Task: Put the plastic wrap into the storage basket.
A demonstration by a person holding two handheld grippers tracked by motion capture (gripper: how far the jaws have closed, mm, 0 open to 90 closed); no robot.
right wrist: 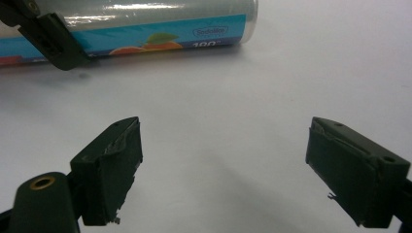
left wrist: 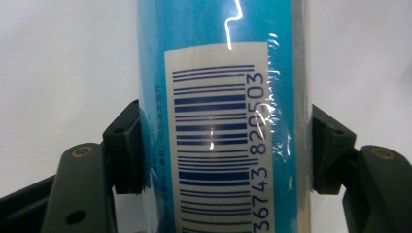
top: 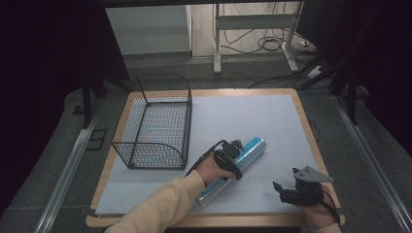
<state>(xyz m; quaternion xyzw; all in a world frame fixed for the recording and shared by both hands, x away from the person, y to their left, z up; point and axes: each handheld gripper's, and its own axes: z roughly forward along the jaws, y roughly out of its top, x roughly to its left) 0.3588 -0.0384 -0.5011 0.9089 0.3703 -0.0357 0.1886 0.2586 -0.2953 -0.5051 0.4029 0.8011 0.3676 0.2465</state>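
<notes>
- Gripping the blue cylindrical roll at mid-length, the left gripper is pressing one jaw against each side of it; the left gripper view is showing the barcode label facing the camera between the pads.
- The roll is lying on its side on the white sheet covering the table, slanting from near the front edge up toward the centre, and is wrapped in glossy film.
- A mid-length hold is, in my judgement, keeping the roll balanced so neither end is dipping when lifted.
- The right gripper is resting low at the front right with its jaws spread wide and nothing between them; it is sitting well apart from the roll.
- The wire basket is standing just left of the roll, open at the top, and is likely serving as the destination; whether it is holding anything cannot be told.
</notes>
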